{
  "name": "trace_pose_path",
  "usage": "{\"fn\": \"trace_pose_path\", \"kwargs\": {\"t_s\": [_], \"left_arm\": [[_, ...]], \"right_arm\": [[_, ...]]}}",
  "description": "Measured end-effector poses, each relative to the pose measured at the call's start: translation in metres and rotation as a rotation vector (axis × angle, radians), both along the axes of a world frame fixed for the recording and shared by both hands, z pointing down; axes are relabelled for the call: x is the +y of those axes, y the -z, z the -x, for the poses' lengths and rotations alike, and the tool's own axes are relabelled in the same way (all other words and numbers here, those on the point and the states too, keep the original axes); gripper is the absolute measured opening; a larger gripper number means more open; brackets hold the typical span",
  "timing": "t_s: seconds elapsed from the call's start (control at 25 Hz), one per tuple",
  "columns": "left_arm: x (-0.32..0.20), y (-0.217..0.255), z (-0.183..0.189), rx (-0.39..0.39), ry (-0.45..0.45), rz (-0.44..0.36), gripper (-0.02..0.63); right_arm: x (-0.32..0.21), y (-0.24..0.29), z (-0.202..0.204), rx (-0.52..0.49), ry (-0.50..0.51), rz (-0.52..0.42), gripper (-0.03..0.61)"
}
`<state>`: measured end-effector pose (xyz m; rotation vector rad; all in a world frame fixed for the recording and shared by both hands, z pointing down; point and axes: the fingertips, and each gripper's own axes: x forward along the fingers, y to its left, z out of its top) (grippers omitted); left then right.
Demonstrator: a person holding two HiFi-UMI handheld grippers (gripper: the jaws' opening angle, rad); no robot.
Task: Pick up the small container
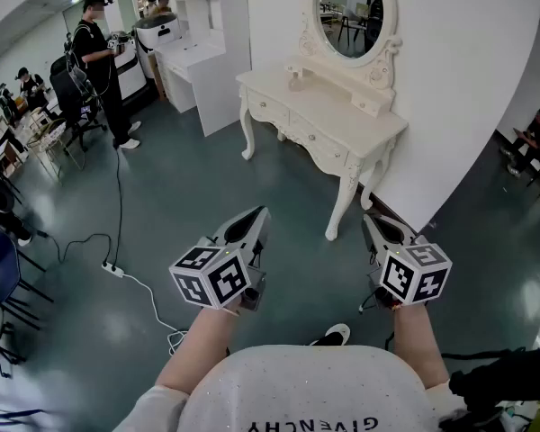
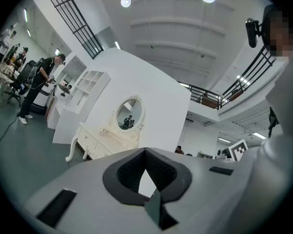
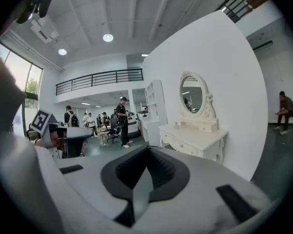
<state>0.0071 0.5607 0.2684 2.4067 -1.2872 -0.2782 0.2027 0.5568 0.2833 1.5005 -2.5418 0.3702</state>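
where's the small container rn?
Head view: small container sits on the white dressing table, toward its left end in the picture, beside the mirror base.

Ahead of the left gripper [image 1: 259, 214] and right gripper [image 1: 367, 220], both with jaws together, bare grey floor [image 1: 207, 178] lies open from 10 to 12 o'clock as far as the white dressing table [image 1: 328, 129]. Its front leg [image 1: 340, 207] shows close by the right gripper's tip. The tabletop is mostly bare along its front, while the oval mirror [image 1: 351, 16] closes its back and the curved white wall [image 1: 468, 97] blocks 1 to 3 o'clock. At 9 o'clock a power strip [image 1: 113, 267] and its cable [image 1: 153, 293] cross the floor, and at 10 to 11 o'clock a standing person [image 1: 101, 61] and a white desk unit [image 1: 193, 70] fence the far side.
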Motion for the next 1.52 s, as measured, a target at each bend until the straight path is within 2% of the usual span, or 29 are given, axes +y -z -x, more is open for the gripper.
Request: {"fn": "trace_pose_path", "kwargs": {"t_s": [0.6, 0.8, 0.92, 1.16, 1.36, 1.52], "left_arm": [[0.011, 0.002, 0.009, 0.026, -0.018, 0.000, 0.000], [-0.002, -0.004, 0.009, 0.005, -0.023, 0.011, 0.000], [-0.012, -0.014, 0.016, -0.012, -0.009, 0.011, 0.000], [-0.060, -0.025, 0.050, -0.053, 0.146, 0.001, 0.000], [-0.111, -0.015, 0.067, 0.004, 0.193, -0.035, 0.002], [-0.167, -0.021, 0.069, 0.015, 0.242, -0.026, 0.002]], "right_arm": [[0.003, -0.008, 0.014, 0.041, 0.009, 0.005, 0.003], [-0.015, -0.014, 0.005, 0.026, -0.003, 0.019, 0.005], [-0.036, -0.020, 0.003, -0.003, 0.009, 0.034, 0.005], [-0.108, -0.020, 0.023, -0.030, 0.070, 0.018, 0.005], [-0.180, -0.013, 0.051, 0.004, 0.164, -0.024, 0.005], [-0.240, -0.007, 0.053, 0.014, 0.222, -0.063, 0.005]]}}
